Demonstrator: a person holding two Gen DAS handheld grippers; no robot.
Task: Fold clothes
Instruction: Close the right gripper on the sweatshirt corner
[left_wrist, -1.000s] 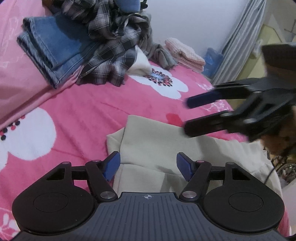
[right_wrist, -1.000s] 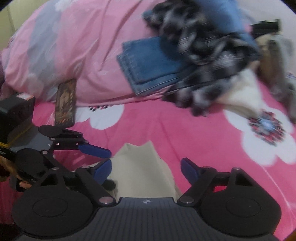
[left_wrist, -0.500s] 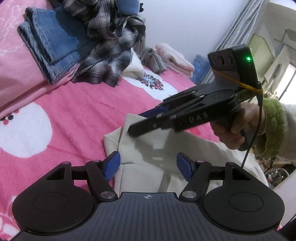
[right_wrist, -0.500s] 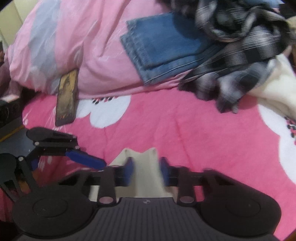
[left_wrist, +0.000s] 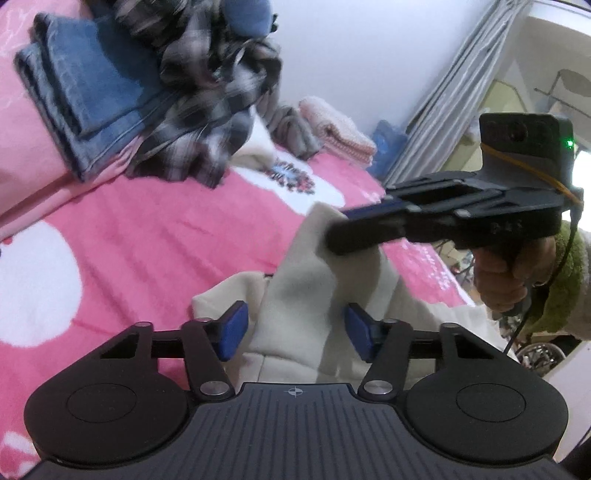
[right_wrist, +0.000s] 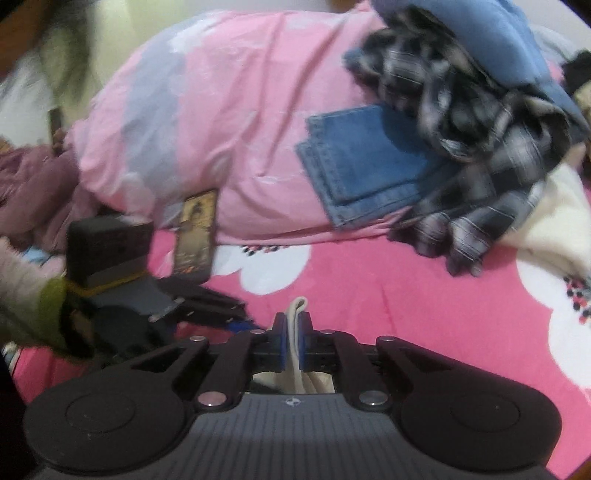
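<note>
A cream garment (left_wrist: 310, 295) lies on the pink flowered bedspread (left_wrist: 155, 236). In the left wrist view my right gripper (left_wrist: 336, 232) is shut on one corner of it and holds that corner up, so the cloth hangs in a peak. My left gripper (left_wrist: 293, 330) stands open low over the garment, blue pads on either side of the hanging cloth, touching nothing. In the right wrist view the cream fabric edge (right_wrist: 296, 314) sticks up between the closed blue pads of the right gripper (right_wrist: 291, 339). The left gripper (right_wrist: 207, 310) shows dark and blurred at lower left.
Folded blue jeans (left_wrist: 92, 88) and a crumpled plaid shirt (left_wrist: 207, 122) are piled at the back left. Pink and grey folded items (left_wrist: 332, 129) lie by the wall. A phone (right_wrist: 195, 236) rests against a pink duvet (right_wrist: 207, 122). A grey curtain (left_wrist: 450, 96) hangs on the right.
My right gripper closed on the cream garment's corner and lifted it up and to the right. The left gripper stayed open in much the same place.
</note>
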